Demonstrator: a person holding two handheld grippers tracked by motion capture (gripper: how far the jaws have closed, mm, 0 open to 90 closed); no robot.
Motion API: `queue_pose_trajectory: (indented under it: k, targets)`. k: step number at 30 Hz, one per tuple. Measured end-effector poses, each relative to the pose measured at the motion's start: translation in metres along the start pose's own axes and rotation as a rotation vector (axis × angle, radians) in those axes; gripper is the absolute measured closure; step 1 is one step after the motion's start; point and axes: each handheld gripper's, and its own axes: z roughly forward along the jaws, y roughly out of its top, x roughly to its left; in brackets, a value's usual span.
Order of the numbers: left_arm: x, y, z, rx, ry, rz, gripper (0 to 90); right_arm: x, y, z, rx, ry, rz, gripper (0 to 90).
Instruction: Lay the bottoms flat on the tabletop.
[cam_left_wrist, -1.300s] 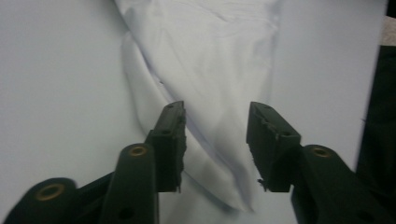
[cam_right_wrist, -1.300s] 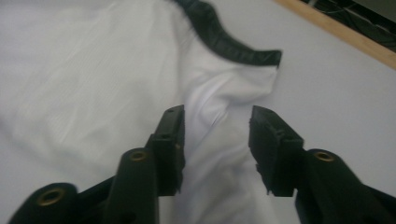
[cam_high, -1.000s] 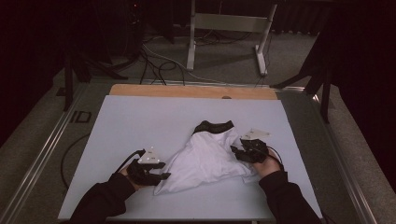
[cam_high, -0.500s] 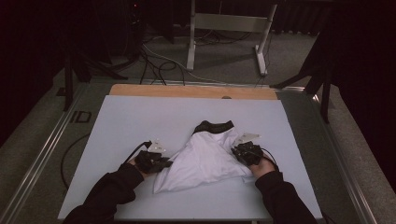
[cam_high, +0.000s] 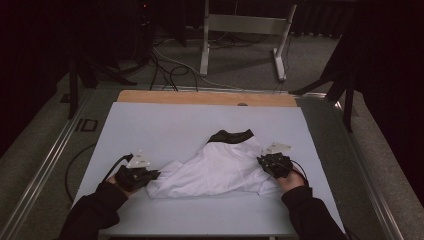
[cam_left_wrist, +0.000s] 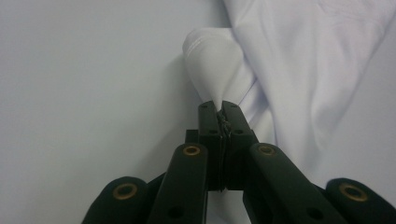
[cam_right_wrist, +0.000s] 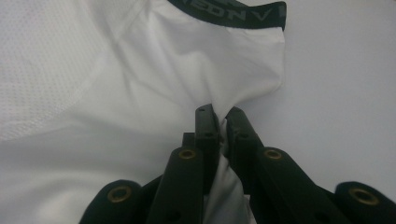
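Observation:
A white garment (cam_high: 220, 167) with a black waistband (cam_high: 231, 135) lies crumpled on the pale table (cam_high: 165, 125). My left gripper (cam_high: 150, 176) is at the garment's left corner, shut on a pinched cone of white cloth (cam_left_wrist: 210, 70). At the garment's right edge sits my right gripper (cam_high: 264, 164), shut on a fold of the white fabric (cam_right_wrist: 187, 60) just below the lettered waistband (cam_right_wrist: 229, 16). A hand in a dark sleeve holds each gripper from the near edge.
A wooden strip (cam_high: 205, 98) runs along the table's far edge. Metal rails (cam_high: 40, 170) flank both sides. Behind the table stand a white frame (cam_high: 245, 30), loose cables (cam_high: 170, 70) on the floor and dark stands.
The left gripper has pulled the garment's left corner outward to the left, stretching the cloth wider. The right gripper has stayed near the right edge, holding its fold.

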Motion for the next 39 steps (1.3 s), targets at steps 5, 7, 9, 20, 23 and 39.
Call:
queue_pose_trajectory:
  k: [5,7,9,20,23,39]
  targets:
    - [-0.006,-0.030,-0.022,0.017,0.002,-0.039,89.4,-0.001,-0.003,-0.003,0.016,-0.014,-0.005,85.7]
    - [-0.009,-0.037,-0.027,0.029,-0.004,-0.039,89.3,-0.003,-0.006,-0.004,0.014,0.000,0.002,85.7]
    - [-0.012,-0.042,-0.030,0.030,-0.035,-0.059,89.3,-0.002,-0.008,-0.005,0.020,0.001,0.002,85.6]
    - [-0.026,-0.025,-0.030,0.033,-0.076,0.001,72.3,-0.001,-0.015,-0.016,0.036,0.003,-0.005,83.8]
    - [-0.016,-0.009,-0.030,0.002,-0.042,-0.002,61.8,-0.002,-0.010,-0.017,-0.002,-0.011,0.009,64.6]
    - [-0.007,0.047,0.050,0.052,-0.155,-0.013,57.1,-0.024,0.025,0.023,0.004,-0.032,0.090,46.5]
